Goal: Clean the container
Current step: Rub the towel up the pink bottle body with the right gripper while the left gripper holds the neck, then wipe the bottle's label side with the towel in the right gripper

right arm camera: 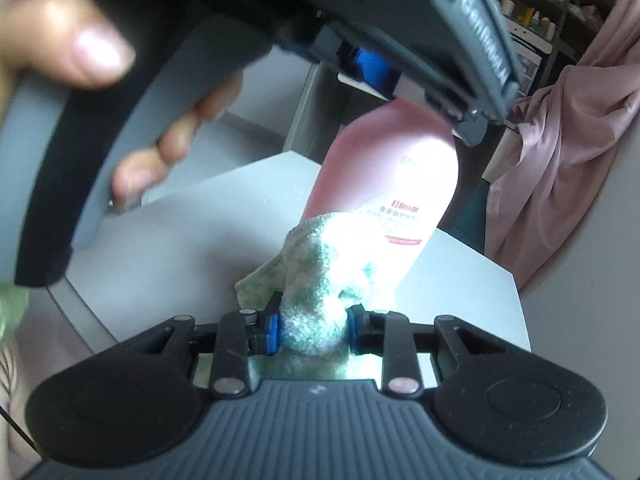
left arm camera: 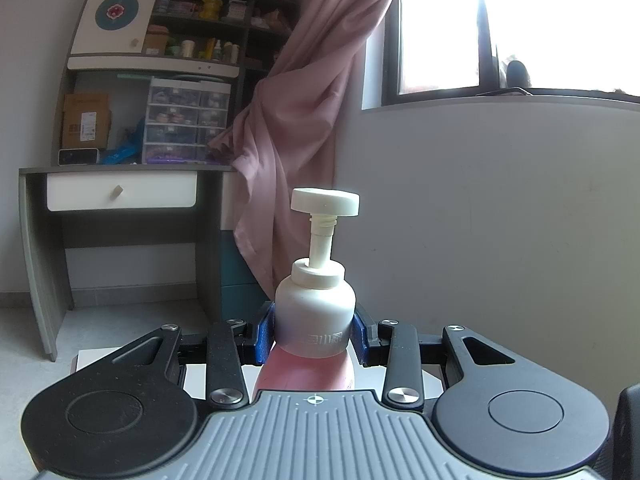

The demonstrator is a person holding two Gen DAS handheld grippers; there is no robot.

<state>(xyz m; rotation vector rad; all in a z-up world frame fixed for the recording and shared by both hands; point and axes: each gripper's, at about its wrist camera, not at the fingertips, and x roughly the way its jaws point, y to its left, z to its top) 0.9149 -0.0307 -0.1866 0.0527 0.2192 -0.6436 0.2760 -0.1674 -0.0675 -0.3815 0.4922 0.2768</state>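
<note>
1. Left wrist view: the left gripper [left arm camera: 315,334] pinches the bottle [left arm camera: 315,308] just under its white shoulder, one blue pad on each side. The pump head [left arm camera: 325,201] stands upright above the grip.
2. Right wrist view: the right gripper [right arm camera: 313,330] is clamped on a bunched green cloth [right arm camera: 320,280]. The cloth touches the lower front of the bottle [right arm camera: 384,176], just under the printed label.
3. The bottle is pink-bodied and appears lifted above the white table [right arm camera: 180,216]; its base is hidden behind the cloth.
4. Judgement: wiping of the lower body is in hand. Work the cloth along the bottle's length with steady pressure, and brace against that push with the left grip.
5. Risk: the smooth bottle may twist or slide between the pads; moderate force is advised.
6. A hand [right arm camera: 80,52] on the left tool sits above the bottle.
</note>
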